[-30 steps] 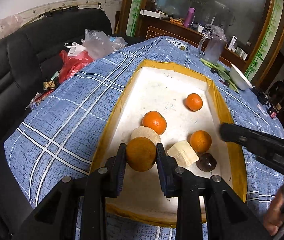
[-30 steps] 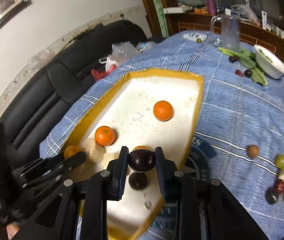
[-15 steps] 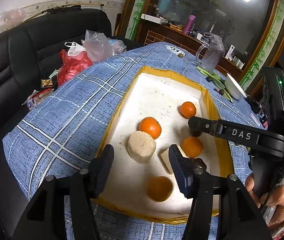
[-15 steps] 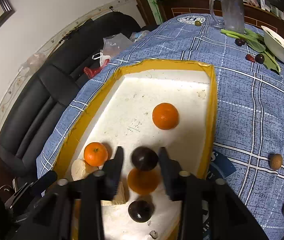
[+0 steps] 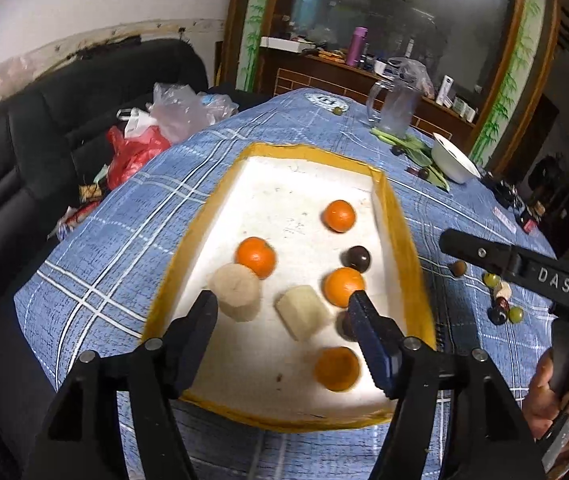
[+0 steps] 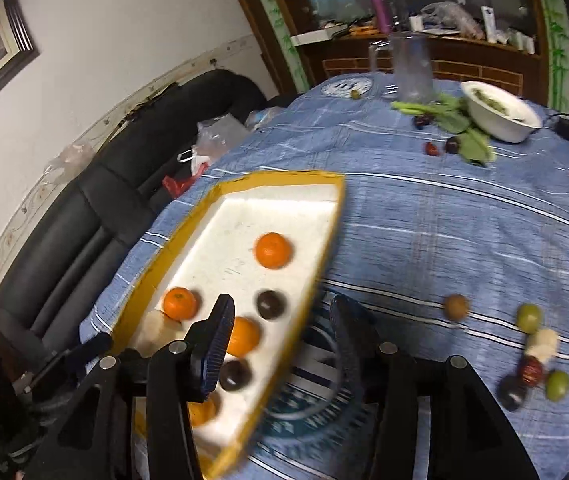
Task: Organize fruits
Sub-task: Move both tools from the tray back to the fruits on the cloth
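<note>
A white foam tray with a yellow rim [image 5: 402, 240] [image 6: 324, 256] lies on the blue plaid table. It holds several oranges [image 5: 256, 257] [image 6: 272, 250], two dark plums [image 5: 357, 259] [image 6: 270, 304] and two pale peeled pieces [image 5: 236, 297]. My left gripper [image 5: 284, 320] is open and empty above the tray's near end. My right gripper [image 6: 280, 336] is open and empty over the tray's right rim. Loose small fruits lie on the cloth to the right: a brown one [image 6: 456, 306], green ones [image 6: 529, 317], a dark one [image 6: 510, 392].
A white bowl [image 6: 500, 110] with green leaves, a clear jug [image 6: 410, 68] and small dark fruits stand at the table's far side. A black sofa [image 5: 44, 120] with plastic bags [image 5: 136, 148] lies to the left. The right gripper's body [image 5: 524, 276] shows at the right.
Both grippers opened: the left let an orange go into the tray's near end, the right let a dark plum go into the tray. Both then pulled back; the right swung rightward.
</note>
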`<action>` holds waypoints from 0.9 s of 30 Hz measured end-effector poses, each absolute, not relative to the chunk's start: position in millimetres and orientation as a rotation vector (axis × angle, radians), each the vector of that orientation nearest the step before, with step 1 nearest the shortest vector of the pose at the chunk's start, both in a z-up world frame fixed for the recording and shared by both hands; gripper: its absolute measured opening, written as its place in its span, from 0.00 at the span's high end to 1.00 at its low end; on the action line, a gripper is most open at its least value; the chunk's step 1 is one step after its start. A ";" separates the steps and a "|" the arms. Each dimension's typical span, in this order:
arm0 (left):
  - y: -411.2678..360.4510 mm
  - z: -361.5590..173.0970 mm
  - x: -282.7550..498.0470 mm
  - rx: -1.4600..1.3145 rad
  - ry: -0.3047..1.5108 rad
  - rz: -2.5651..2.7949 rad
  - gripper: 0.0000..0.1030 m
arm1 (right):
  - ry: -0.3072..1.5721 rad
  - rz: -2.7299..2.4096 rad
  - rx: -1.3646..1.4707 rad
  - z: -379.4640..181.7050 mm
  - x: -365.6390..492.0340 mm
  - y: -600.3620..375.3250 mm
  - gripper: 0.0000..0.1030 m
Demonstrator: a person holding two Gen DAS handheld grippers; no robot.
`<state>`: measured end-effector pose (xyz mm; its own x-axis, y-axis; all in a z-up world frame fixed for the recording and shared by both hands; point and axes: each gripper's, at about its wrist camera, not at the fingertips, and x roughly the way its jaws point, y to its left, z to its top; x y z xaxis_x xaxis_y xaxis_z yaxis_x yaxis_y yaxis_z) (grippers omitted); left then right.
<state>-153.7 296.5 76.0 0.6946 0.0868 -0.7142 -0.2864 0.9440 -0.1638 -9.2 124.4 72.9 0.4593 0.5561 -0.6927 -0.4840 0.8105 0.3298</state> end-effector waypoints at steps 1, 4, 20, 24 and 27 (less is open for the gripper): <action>290.9 77.0 -152.9 -0.260 0.776 0.209 0.33 | 0.885 0.631 0.091 72.5 -10.8 118.3 0.47; 273.3 78.8 -149.8 -0.220 0.782 0.191 0.31 | 0.887 0.602 0.113 69.8 -15.9 96.5 0.47; 203.9 80.5 -140.2 -0.069 0.815 0.119 0.30 | 0.857 0.468 0.165 56.3 -30.1 0.6 0.44; 195.2 79.2 -139.3 -0.048 0.824 0.107 0.30 | 0.861 0.439 0.191 51.8 -28.4 -18.4 0.43; 191.1 78.4 -138.0 -0.040 0.828 0.101 0.30 | 0.861 0.423 0.206 48.8 -27.2 -30.7 0.43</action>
<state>-138.0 191.1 78.4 0.6716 0.0737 -0.7373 -0.1053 0.9944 0.0035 -27.2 -30.7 48.8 0.5756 0.4400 -0.6892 -0.2768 0.8980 0.3421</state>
